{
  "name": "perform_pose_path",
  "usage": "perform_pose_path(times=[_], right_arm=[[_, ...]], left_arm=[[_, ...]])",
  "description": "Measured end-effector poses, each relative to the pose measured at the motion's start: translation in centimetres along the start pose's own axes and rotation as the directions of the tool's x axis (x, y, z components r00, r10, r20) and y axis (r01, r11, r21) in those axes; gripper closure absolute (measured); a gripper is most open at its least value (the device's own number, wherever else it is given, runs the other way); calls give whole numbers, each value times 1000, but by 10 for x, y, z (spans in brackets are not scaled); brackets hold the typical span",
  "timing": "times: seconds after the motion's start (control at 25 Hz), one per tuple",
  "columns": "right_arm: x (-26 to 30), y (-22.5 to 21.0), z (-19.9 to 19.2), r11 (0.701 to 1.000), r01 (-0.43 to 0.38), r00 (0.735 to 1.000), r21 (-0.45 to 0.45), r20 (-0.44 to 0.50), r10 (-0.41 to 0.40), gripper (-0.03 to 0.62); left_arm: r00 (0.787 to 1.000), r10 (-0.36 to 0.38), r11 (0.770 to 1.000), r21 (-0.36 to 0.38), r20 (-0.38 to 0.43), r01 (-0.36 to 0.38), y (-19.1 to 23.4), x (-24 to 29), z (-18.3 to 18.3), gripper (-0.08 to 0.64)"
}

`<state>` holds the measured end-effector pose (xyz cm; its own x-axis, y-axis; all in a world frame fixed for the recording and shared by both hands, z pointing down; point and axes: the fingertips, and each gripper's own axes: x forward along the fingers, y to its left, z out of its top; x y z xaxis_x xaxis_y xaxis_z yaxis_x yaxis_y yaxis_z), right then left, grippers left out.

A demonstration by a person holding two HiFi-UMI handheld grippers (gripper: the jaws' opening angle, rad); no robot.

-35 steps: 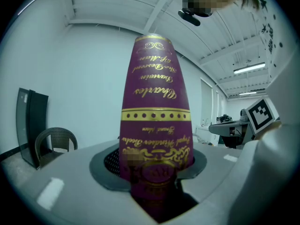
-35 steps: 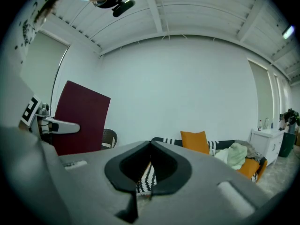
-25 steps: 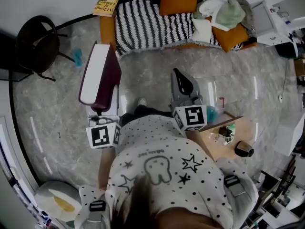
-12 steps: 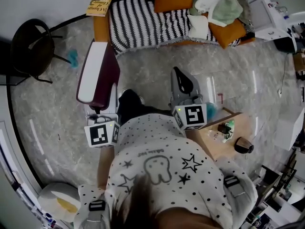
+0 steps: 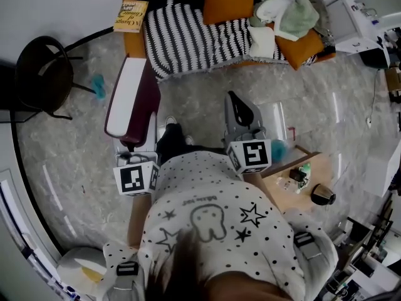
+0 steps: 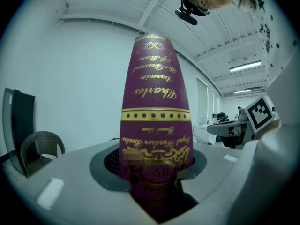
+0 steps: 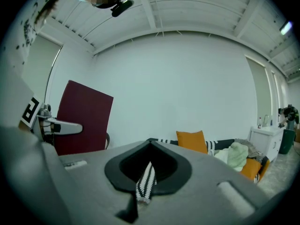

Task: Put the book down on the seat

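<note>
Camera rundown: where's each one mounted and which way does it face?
Head view: on the person's head, steeply down; shirt, left hand-held gripper, right hand-held gripper, sofa ahead.
Left gripper view: along its jaws, up the gripped book; the other's marker cube at right.
Right gripper view: along its jaws toward the sofa; shirt at upper left.
Shared: book in all three views.

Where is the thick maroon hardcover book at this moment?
Head view, left side: the thick maroon book stands clamped in the left gripper above the grey floor, short of the striped sofa seat.
</note>
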<state>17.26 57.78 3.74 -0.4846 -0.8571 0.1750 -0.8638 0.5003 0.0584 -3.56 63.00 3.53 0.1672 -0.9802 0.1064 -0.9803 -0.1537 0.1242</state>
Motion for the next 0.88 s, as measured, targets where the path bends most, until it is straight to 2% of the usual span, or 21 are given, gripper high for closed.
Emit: perform_pose_path(times=[0.32, 0.88], right_arm=[[53, 5, 22, 1000, -1, 1000, -1, -1, 1, 594], [104, 11, 31, 999, 31, 999, -8, 19, -31, 595]], left_arm=[[1000, -6, 1000, -2, -2, 6, 37, 39, 16, 333], [999, -38, 999, -10, 8, 38, 75, 72, 12, 332]])
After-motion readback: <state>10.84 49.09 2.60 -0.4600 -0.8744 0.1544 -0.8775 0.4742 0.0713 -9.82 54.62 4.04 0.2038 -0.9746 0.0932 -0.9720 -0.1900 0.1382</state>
